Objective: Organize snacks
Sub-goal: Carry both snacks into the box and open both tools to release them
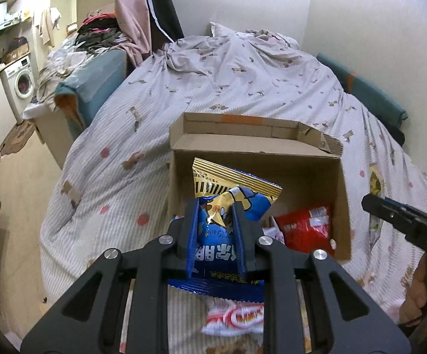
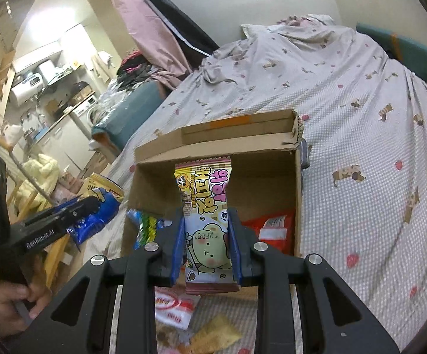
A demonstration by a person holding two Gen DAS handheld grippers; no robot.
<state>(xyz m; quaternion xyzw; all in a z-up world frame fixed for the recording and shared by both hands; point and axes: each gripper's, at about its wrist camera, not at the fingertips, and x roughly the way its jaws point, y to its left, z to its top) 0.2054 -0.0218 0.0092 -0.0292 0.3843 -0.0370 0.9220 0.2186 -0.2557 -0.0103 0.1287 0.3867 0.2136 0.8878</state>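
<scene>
Fingers [image 1: 194, 230] of the left gripper [image 1: 216, 224] pinch a blue and yellow snack bag [image 1: 218, 227] by its middle, so the bag stands up between the blue pads and does not flop. It hangs over the near edge of the cardboard box [image 1: 341, 206], which sits open on the bed [image 1: 243, 88], and I think the bag is held there so it can go down into the box. Inside the box a red snack bag [image 1: 305, 227] lies on the bottom, so some tidying looks done. More snacks wait on the bed under the gripper, like a white and red wrapper [image 1: 237, 315]. Over on the right side, the right gripper [image 2: 207, 244] squeezes a pastel cookie pack [image 2: 206, 221] with a little green bear on it. Its fingers [image 2: 178, 250] press on both sides of the pack, low down, so the top sticks up tall. This pack also hangs in front of the open box, just above the near wall. Both snacks seem ready to drop in. A hand [image 2: 10, 303] shows at the far left edge, holding the other tool.
</scene>
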